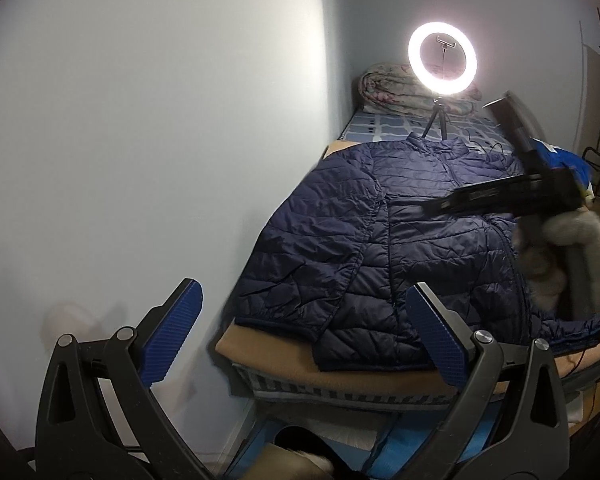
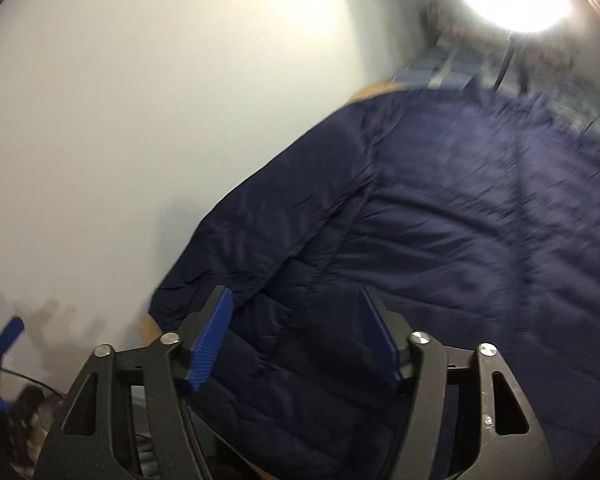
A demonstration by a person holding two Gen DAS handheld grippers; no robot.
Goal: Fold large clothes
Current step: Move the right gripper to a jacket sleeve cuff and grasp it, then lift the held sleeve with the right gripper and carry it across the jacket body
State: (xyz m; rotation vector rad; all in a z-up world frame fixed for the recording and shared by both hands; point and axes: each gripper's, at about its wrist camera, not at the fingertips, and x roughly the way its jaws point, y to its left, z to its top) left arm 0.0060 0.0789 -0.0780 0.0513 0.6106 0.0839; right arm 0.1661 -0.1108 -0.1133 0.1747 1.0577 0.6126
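The navy jacket (image 1: pixel 384 236) is lying flat on the bed (image 1: pixel 340 372) — both claws, left claw (image 1: pixel 300 332) and right claw (image 2: pixel 296 336), are hovering wide, gripping nothing.

Bed (image 1: pixel 380 378): navy jacket (image 1: pixel 400 240), ring light (image 1: pixel 442 62), quilt (image 1: pixel 388 90).

A bare wall (image 1: pixel 140 140) closes the bed's (image 1: pixel 340 372) left side. A ring light (image 1: pixel 443 58) on a tripod and a rolled quilt (image 1: pixel 392 90) block the far end; the near edge is open.
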